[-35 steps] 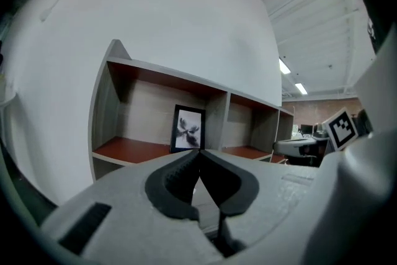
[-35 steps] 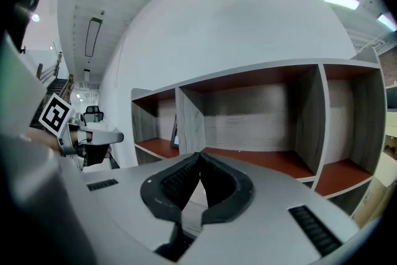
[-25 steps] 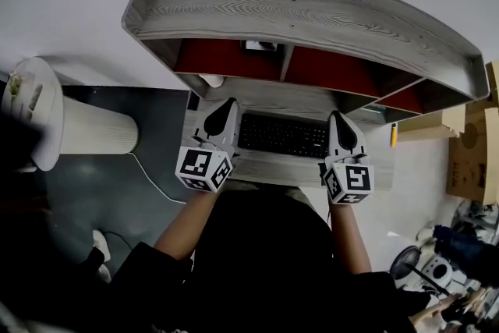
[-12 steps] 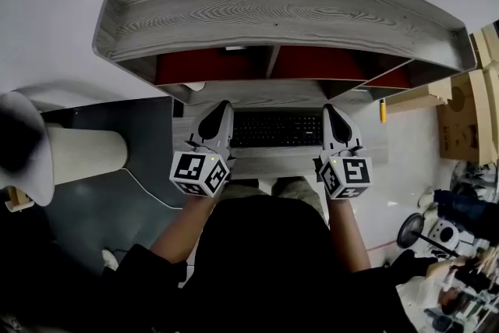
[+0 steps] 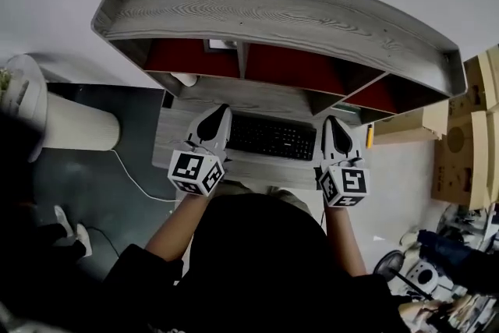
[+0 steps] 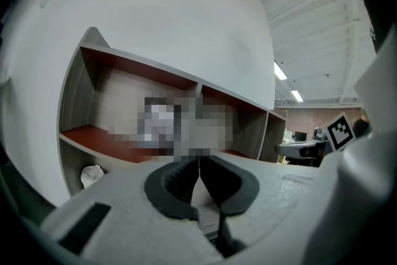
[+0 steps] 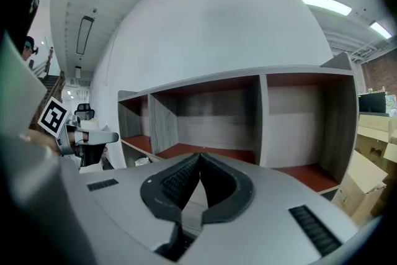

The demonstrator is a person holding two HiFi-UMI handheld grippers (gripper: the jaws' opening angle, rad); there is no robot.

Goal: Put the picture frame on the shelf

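Note:
A grey wooden shelf [image 5: 273, 12] with red inner boards stands on the desk against the white wall. The picture frame [image 5: 221, 45] stands in its left compartment; in the left gripper view it is a small pale thing [image 6: 160, 121] on the red board, covered by mosaic. My left gripper [image 5: 221, 111] hovers over the desk at the keyboard's left end, shut and empty [image 6: 198, 161]. My right gripper [image 5: 335, 123] hovers at the keyboard's right end, also shut with nothing in it [image 7: 200, 158]. Its view shows empty compartments of the shelf [image 7: 260, 80].
A black keyboard [image 5: 271, 136] lies on the desk under the shelf. A white cup-like thing [image 5: 185, 79] sits at the desk's back left. A yellow item [image 5: 369, 136] lies right of the keyboard. A white cylinder [image 5: 74, 121] stands at the left, cardboard boxes [image 5: 468, 160] at the right.
The head view has swung a little, so the shelf and desk sit differently in the picture. Both grippers stay shut, side by side over the desk by the keyboard.

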